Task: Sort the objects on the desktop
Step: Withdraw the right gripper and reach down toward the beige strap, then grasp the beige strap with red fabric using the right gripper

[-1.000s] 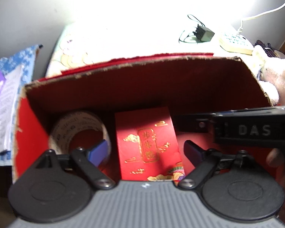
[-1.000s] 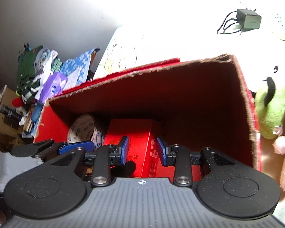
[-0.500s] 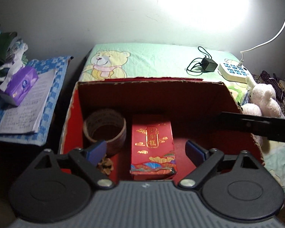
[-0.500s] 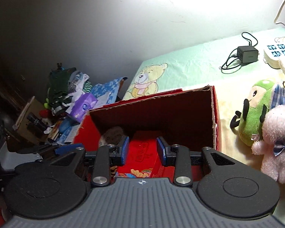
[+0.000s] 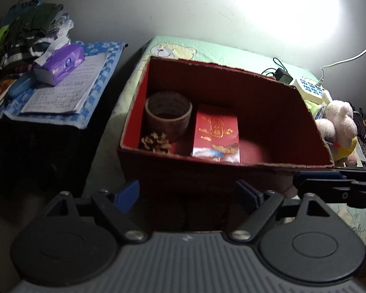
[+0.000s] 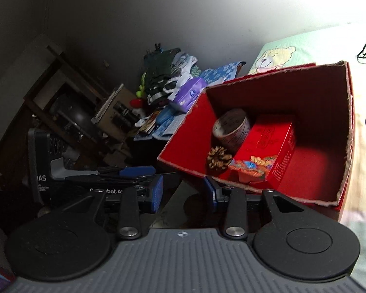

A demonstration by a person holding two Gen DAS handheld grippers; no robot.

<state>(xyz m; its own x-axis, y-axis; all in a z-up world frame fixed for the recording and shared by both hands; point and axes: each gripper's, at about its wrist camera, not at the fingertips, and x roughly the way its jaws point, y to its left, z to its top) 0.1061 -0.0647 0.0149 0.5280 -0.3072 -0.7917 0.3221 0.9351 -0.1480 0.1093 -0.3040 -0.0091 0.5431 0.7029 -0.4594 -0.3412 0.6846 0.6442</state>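
Note:
A red cardboard box (image 5: 231,168) stands open on the bear-print cloth. Inside lie a roll of tape (image 5: 167,114), a pine cone (image 5: 156,142) and a red gift box with gold print (image 5: 216,133). The same box (image 6: 188,134), tape (image 6: 230,128), pine cone (image 6: 218,160) and gift box (image 6: 268,153) show in the right wrist view. My left gripper (image 5: 186,195) is open and empty, in front of the box's near wall. My right gripper (image 6: 183,191) is open and empty at the box's near left corner.
A side table with a blue cloth holds papers and a purple tissue pack (image 5: 58,64). Plush toys (image 5: 336,127) sit right of the box. A charger (image 5: 281,75) and a power strip (image 5: 310,88) lie behind it. Dark clutter (image 6: 85,112) stands at the left.
Both grippers have pulled back up and out of the box, empty. The views now look down on the box from outside; the right gripper's jaws have opened a little wider.

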